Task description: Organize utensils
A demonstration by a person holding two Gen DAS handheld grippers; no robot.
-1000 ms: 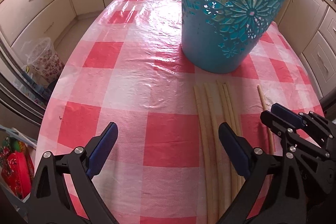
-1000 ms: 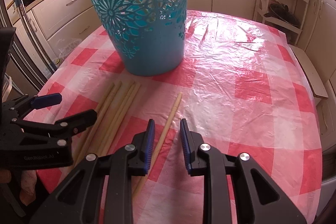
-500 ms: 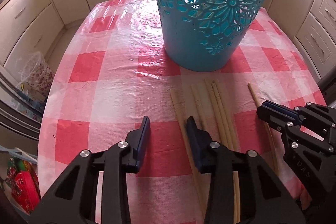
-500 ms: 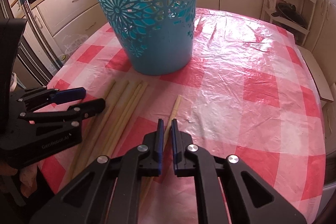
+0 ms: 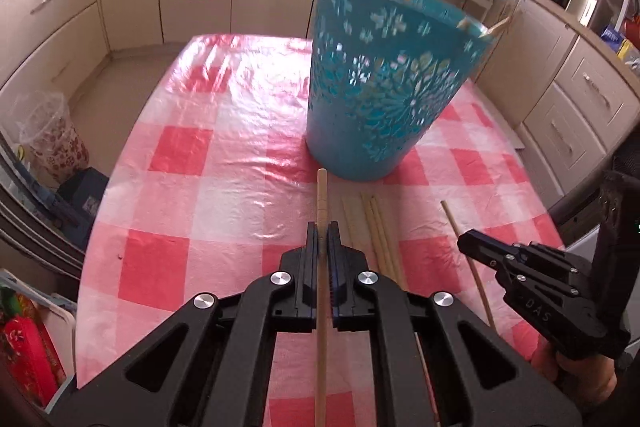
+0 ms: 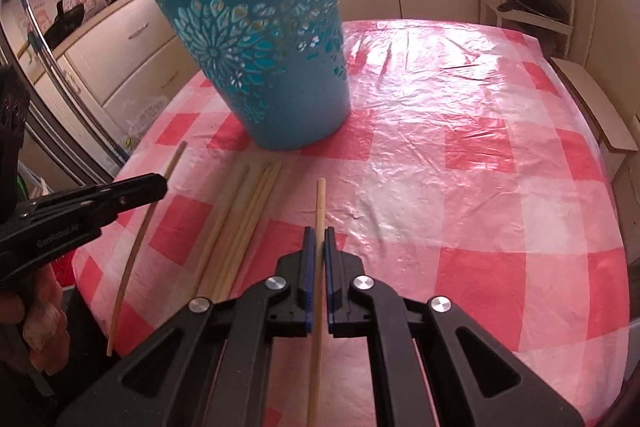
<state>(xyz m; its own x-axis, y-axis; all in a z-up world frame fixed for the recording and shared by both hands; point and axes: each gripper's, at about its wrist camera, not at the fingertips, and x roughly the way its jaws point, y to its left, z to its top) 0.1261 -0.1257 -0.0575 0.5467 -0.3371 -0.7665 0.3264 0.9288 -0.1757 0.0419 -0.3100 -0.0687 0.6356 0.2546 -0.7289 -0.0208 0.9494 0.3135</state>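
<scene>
Left wrist view: the left gripper [image 5: 321,241] was clenched on one wooden stick [image 5: 321,203], lifted off the checked tablecloth [image 5: 176,155], its far tip pointing toward the base of the blue perforated bin [image 5: 384,99]. Right wrist view: the right gripper [image 6: 319,247] likewise was clamped on a second stick [image 6: 320,203]. Four more sticks [image 6: 244,211] lay side by side on the cloth just near of the bin, between the two grippers. Other utensils' ends already showed above the bin's rim. The step in hand appeared to be carrying both sticks to the bin. To do it well, each stick would be raised above the rim, tipped far end down, and released only once inside, one gripper at a time to avoid crossing.
</scene>
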